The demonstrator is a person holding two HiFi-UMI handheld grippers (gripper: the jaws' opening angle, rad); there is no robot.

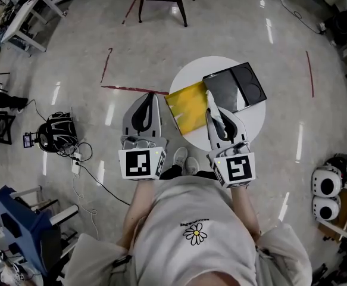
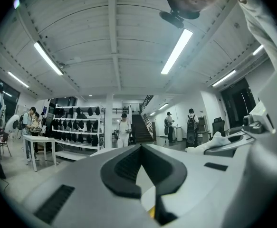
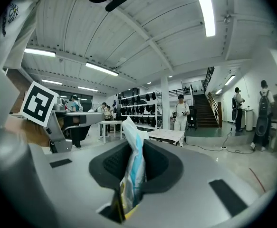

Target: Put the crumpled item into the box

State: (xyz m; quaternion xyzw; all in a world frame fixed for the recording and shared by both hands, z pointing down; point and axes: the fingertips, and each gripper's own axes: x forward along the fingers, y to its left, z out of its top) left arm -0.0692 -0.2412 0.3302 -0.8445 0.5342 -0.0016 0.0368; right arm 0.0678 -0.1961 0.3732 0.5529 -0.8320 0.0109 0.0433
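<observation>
Protruding from clamped right gripper (image 3: 134, 150): crumpled item (image 3: 131, 172), near box (image 1: 238, 88).

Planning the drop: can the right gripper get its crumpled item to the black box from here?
Probably yes: the right gripper, shut on the crumpled item, hangs beside the black box, with nothing between them.

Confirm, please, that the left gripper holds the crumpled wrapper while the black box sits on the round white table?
No: the right gripper holds the crumpled wrapper, as the right gripper view shows; the left gripper is empty. The black box does sit on the round white table.
</observation>
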